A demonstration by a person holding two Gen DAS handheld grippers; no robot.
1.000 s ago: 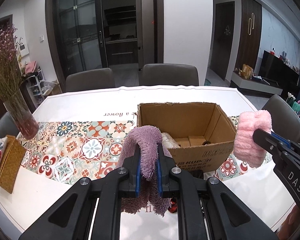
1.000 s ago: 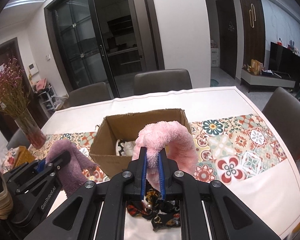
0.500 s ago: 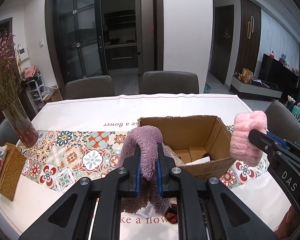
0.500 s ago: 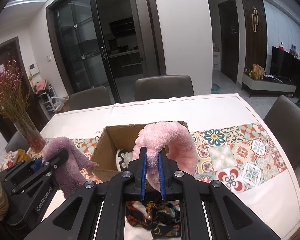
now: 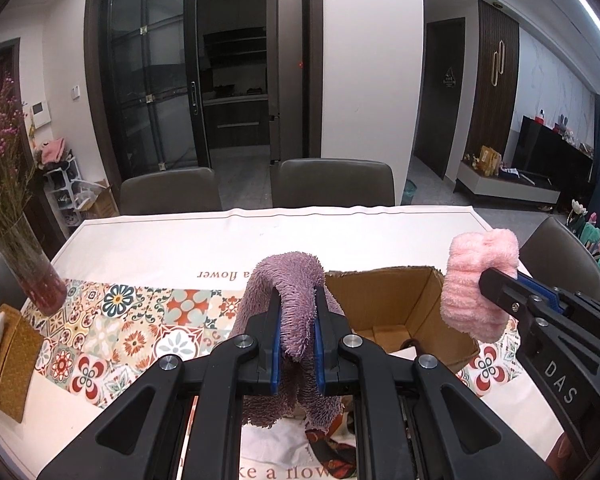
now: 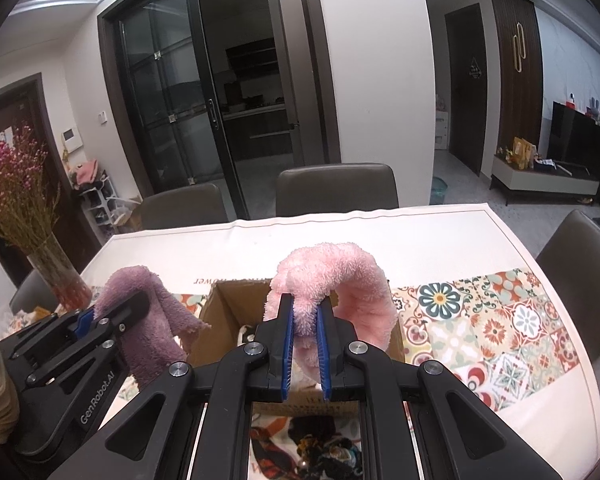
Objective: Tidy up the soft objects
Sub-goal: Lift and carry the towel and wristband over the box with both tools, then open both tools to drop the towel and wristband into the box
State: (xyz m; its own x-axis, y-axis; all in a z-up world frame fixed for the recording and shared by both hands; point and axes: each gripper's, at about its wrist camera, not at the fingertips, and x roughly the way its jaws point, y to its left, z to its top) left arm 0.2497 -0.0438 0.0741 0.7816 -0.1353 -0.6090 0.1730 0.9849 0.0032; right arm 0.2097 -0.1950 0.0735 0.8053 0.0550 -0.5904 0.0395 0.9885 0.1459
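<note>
My left gripper (image 5: 297, 304) is shut on a fuzzy purple cloth (image 5: 290, 280) that drapes over both sides of its fingers; in the right wrist view this purple cloth (image 6: 148, 320) hangs at the left. My right gripper (image 6: 305, 312) is shut on a fluffy pink cloth (image 6: 340, 276), also visible as the pink cloth (image 5: 476, 276) at the right in the left wrist view. Both cloths hang above the near side of an open cardboard box (image 5: 384, 304), (image 6: 220, 320) on the table. Something white lies inside the box (image 6: 244, 330).
A patterned runner (image 5: 112, 320) crosses the white tablecloth (image 6: 340, 232). A vase of dried flowers (image 5: 32, 276) stands at the left, with a woven mat (image 5: 14, 356) near it. Dark patterned fabric (image 6: 320, 448) lies under the grippers. Chairs (image 5: 332, 184) line the far side.
Both grippers have risen and drawn back with their cloths still held; the box now sits lower and farther behind the cloths in both views.
</note>
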